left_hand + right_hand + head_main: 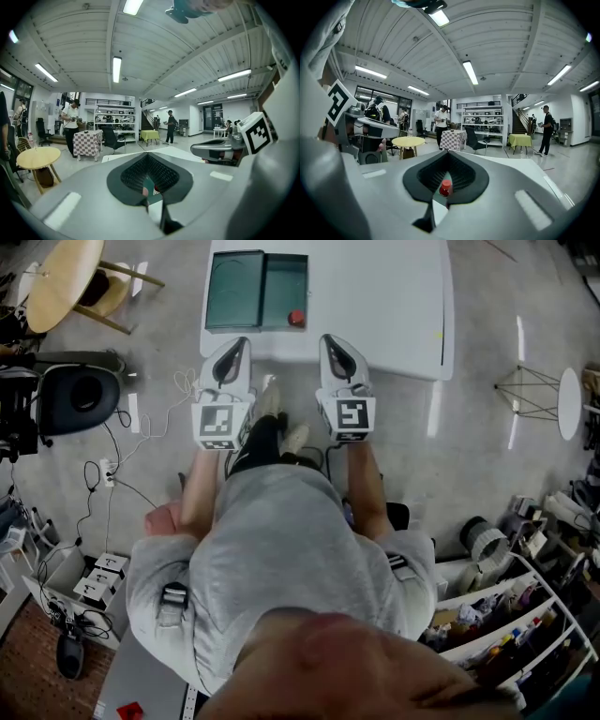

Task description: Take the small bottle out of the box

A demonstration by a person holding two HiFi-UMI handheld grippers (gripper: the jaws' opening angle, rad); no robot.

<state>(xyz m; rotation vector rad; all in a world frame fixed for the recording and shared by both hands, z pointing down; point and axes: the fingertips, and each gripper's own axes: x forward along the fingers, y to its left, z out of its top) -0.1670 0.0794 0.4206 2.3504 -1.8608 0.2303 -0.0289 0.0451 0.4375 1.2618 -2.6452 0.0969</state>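
Observation:
A small bottle with a red cap (296, 318) stands in the right half of an open dark green box (281, 282) at the near left of a white table (375, 296). Both grippers are held side by side just short of the table's near edge, pointing at it. My left gripper (236, 348) is shut and holds nothing, with its tip below the box. My right gripper (335, 345) is shut and holds nothing, a little right of the bottle. In the right gripper view the red-capped bottle (446, 187) shows beyond the gripper (444, 194). The left gripper (149, 190) view shows a sliver of the green box (151, 183).
A round wooden table (61, 277) and a black chair (80, 395) stand to the left. Cables and power strips (103, 474) lie on the floor. A white rack with bottles (506, 624) is at the lower right. People stand far off in both gripper views.

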